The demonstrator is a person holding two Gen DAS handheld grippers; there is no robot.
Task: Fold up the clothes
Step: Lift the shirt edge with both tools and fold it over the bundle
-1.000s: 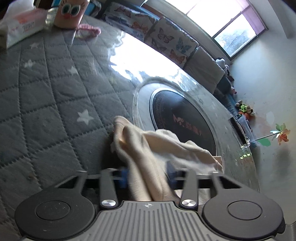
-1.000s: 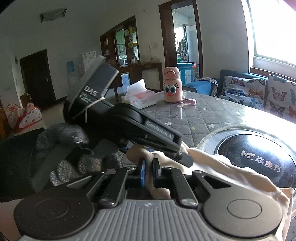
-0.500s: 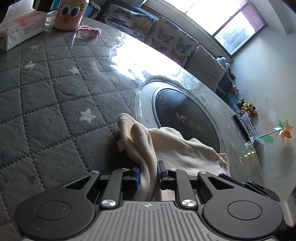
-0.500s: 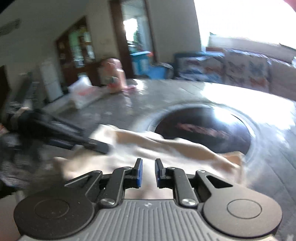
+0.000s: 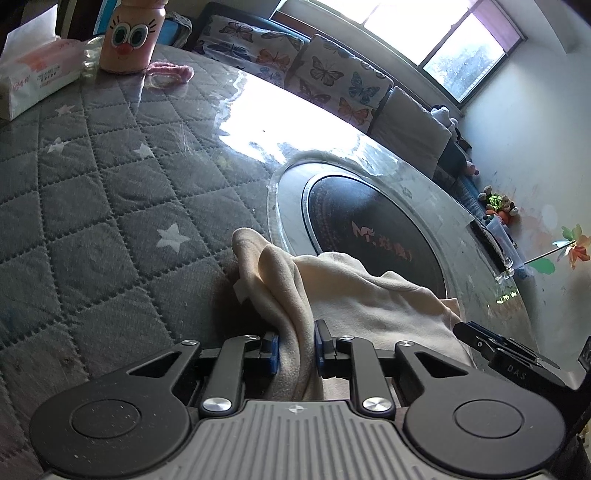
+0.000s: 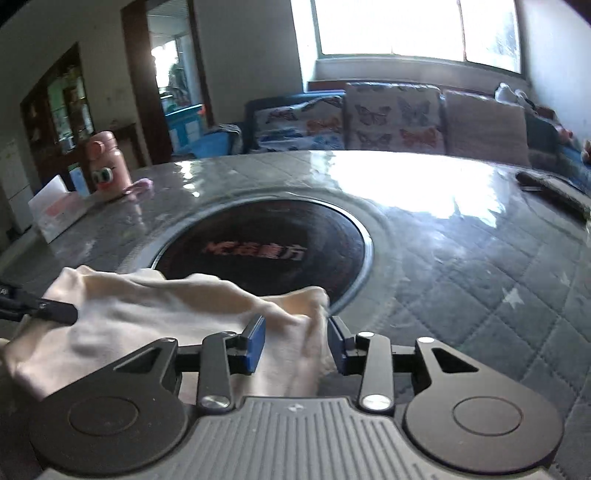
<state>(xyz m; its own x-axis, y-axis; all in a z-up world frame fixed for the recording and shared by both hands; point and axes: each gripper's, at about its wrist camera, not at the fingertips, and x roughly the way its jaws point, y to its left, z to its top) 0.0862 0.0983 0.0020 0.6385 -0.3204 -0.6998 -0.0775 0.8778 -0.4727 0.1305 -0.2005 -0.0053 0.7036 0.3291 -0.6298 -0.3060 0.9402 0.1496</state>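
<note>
Round counter [image 5: 110, 192] under a grey quilted star cover with a glossy clear sheet, black inset cooktop [image 5: 373, 236] in the middle, butterfly-cushion sofa [image 5: 325, 74] and bright window [image 6: 413, 29] behind. Far edge clutter: tissue pack [image 5: 33, 81], pink cartoon-face bottle [image 5: 131, 37], pink scrunchie [image 5: 171, 70], none of it near the work. Cream garment [image 5: 369, 295] bunched at the near edge, overlapping the cooktop rim; left gripper [image 5: 295, 349] jaws clamped on a fold of it, right gripper [image 6: 296, 341] jaws opening with cloth between them, blue pads look clear of it.
</note>
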